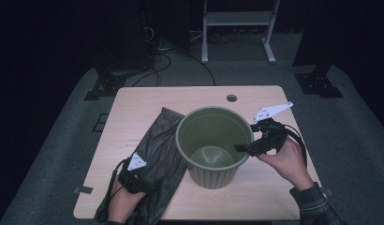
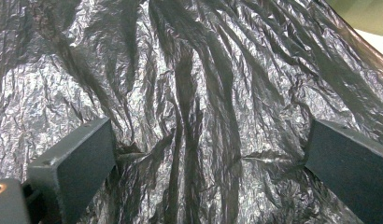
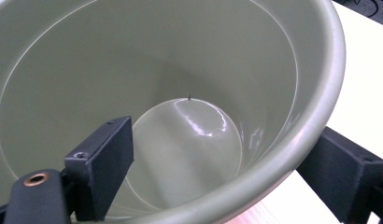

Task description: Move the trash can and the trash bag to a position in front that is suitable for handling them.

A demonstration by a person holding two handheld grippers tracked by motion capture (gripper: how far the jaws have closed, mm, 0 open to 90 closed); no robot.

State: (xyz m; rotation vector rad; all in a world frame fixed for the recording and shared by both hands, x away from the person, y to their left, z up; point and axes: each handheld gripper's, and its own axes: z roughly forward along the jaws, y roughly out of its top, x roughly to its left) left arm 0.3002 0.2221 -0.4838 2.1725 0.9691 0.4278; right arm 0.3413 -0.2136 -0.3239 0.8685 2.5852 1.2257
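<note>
While left gripper (image 1: 142,180) gapes over black bag (image 2: 194,93) | right gripper (image 3: 222,163) straddles bin rim (image 3: 292,154), unclamped | high view: table (image 1: 134,101).

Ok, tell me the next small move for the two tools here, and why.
Probably close the left tool on the black bag: its jaws stand open, pressed on the crinkled plastic without pinching it. The right tool already straddles the green bin's rim, one jaw inside, one outside, so the bin looks steadied for lining.
</note>
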